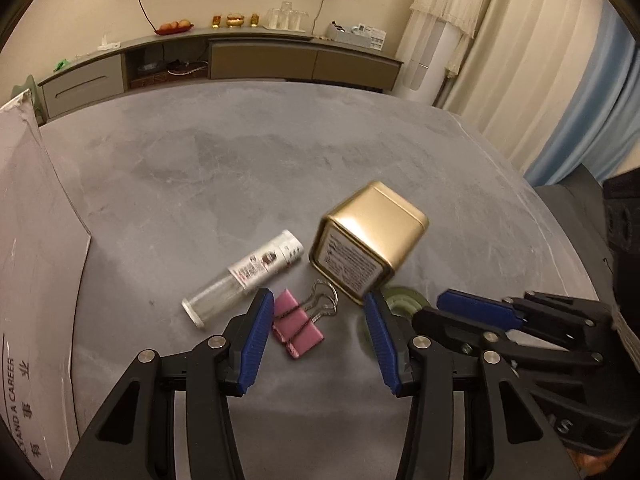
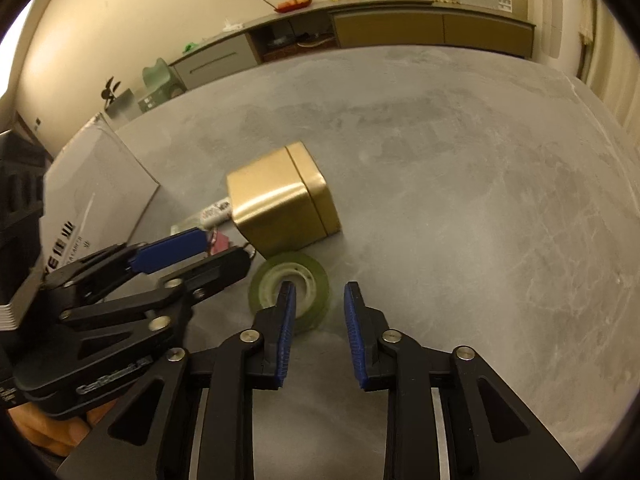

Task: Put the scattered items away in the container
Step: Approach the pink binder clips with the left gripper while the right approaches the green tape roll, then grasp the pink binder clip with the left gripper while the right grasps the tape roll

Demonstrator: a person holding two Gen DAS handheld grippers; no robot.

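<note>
Left wrist view: your left gripper [image 1: 318,312] is hovering wide open over the grey table [image 1: 240,160], holding nothing, with a pink binder clip [image 1: 298,326] lying between its blue pads [image 1: 256,340]. A clear tube with a printed label [image 1: 244,276] is lying on its side just beyond the left pad, and a gold square tin [image 1: 368,244] is lying tipped on its side just beyond the right pad, its labelled base facing you. A white cardboard box [image 1: 36,260] is standing at the table's left edge, well apart from the items. Right wrist view: your right gripper [image 2: 320,300] is sitting partly open and empty, its left pad [image 2: 286,320] overlapping a green tape roll [image 2: 308,276] that is lying flat beside the tin [image 2: 280,208]; whether the pad is touching the roll cannot be told. The left gripper [image 2: 200,248] is reaching in from the left side.
</note>
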